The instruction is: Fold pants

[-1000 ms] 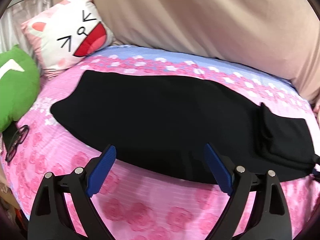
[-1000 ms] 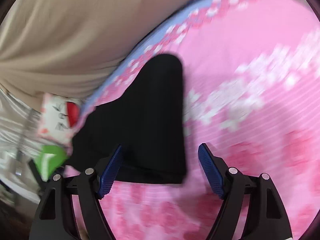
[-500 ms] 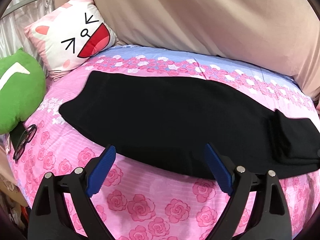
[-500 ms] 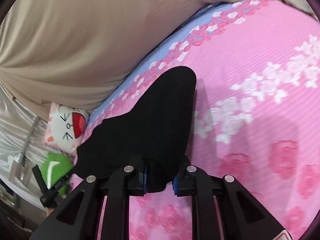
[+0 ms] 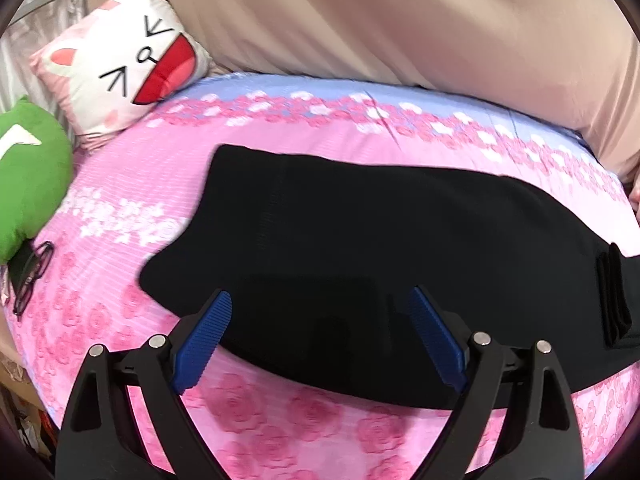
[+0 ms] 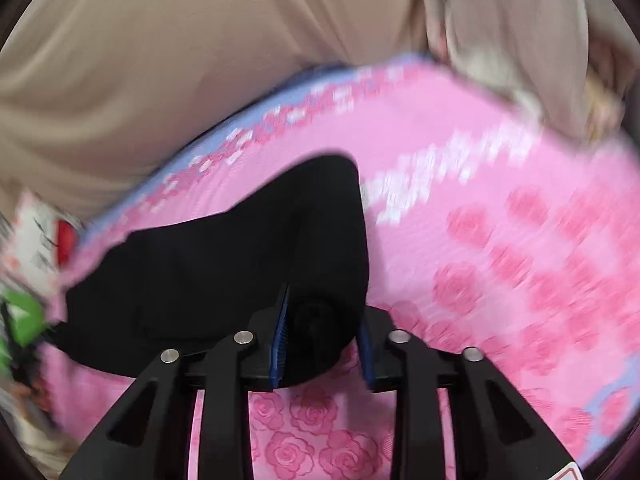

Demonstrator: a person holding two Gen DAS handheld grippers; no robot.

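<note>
Right tool now clamped on the pants' end and lifting it

A second ago the right tool [image 6: 322,334] stood wide open over the black pants [image 5: 360,248]; half a second ago it had closed on the fabric, and now its blue pads grip a bunched end of the pants [image 6: 224,264], the blurred view suggesting it is carrying that end over. The left tool [image 5: 320,336] remains wide open, holding nothing, and has come closer over the near edge of the pants. The pants lie lengthwise across the middle of the bed [image 5: 280,420], so the lengthwise fold seems under way.
</note>
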